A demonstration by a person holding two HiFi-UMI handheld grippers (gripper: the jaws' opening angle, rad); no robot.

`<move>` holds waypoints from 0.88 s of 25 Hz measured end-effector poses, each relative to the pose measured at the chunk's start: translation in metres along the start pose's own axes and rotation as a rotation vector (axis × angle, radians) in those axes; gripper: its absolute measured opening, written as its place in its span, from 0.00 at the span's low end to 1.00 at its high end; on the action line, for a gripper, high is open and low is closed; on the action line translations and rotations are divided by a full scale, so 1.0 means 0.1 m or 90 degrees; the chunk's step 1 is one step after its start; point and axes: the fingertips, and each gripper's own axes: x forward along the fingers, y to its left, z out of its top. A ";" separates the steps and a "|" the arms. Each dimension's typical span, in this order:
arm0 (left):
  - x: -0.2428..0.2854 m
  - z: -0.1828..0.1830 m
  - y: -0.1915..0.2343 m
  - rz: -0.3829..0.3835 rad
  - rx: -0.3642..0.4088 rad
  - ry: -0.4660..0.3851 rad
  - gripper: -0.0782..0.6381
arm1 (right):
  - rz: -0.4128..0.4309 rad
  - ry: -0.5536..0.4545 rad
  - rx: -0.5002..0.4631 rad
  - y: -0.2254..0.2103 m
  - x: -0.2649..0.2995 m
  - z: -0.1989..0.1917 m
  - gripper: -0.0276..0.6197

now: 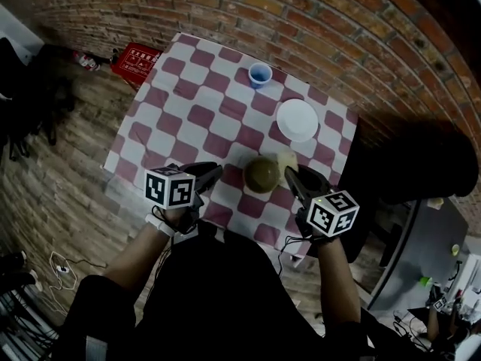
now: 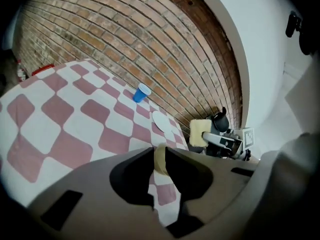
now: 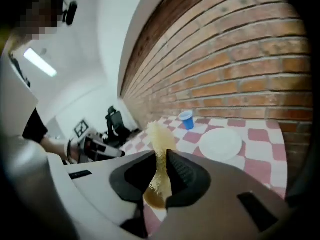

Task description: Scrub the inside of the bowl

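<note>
Pinching a yellow sponge point(image 3: 159, 134) between its jaws, the right gripper point(image 3: 161, 156) holds it upright. The pads squeeze the lower half thin, and the fluffy top stands up past the tips. In the head view the sponge hangs just beside the far right rim of the bowl point(image 1: 262, 174); whether it touches that rim I cannot tell.

The bowl is olive green and stands upright on the checked cloth point(image 1: 180, 104), near the cloth's front edge and between the two grippers. Through the right gripper's jaws, a brownish patch of the bowl shows below the sponge.

The left gripper point(image 2: 160, 151) sits on the bowl's other side and points toward it. Its jaws stand only a little apart, leaving a narrow slit. The bowl's tan-olive side shows in that slit, with cloth below it. The head view puts the tips just short of the bowl, with a bit of cloth between them, so these pads press on nothing.

Farther back on the cloth lies a white plate point(image 1: 297, 119), behind the bowl and slightly to the right. A blue cup point(image 1: 260, 74) stands upright near the far edge, well apart from the bowl. A brick wall point(image 2: 125, 34) rises behind it all.
</note>
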 end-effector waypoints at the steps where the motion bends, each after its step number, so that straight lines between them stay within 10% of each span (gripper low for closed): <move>1: -0.05 0.02 -0.01 0.003 0.000 -0.008 0.22 | -0.004 -0.046 0.034 -0.02 -0.16 0.12 0.16; 7: -0.30 0.12 -0.23 0.030 0.068 -0.070 0.22 | 0.007 -0.202 0.137 0.27 -0.80 0.32 0.16; 17: -0.57 0.30 -0.96 0.019 0.173 -0.148 0.22 | 0.064 -0.208 0.054 0.94 -0.96 0.33 0.16; 22: -0.65 0.33 -1.36 0.055 0.299 -0.171 0.22 | 0.091 -0.200 0.048 1.01 -0.94 0.20 0.16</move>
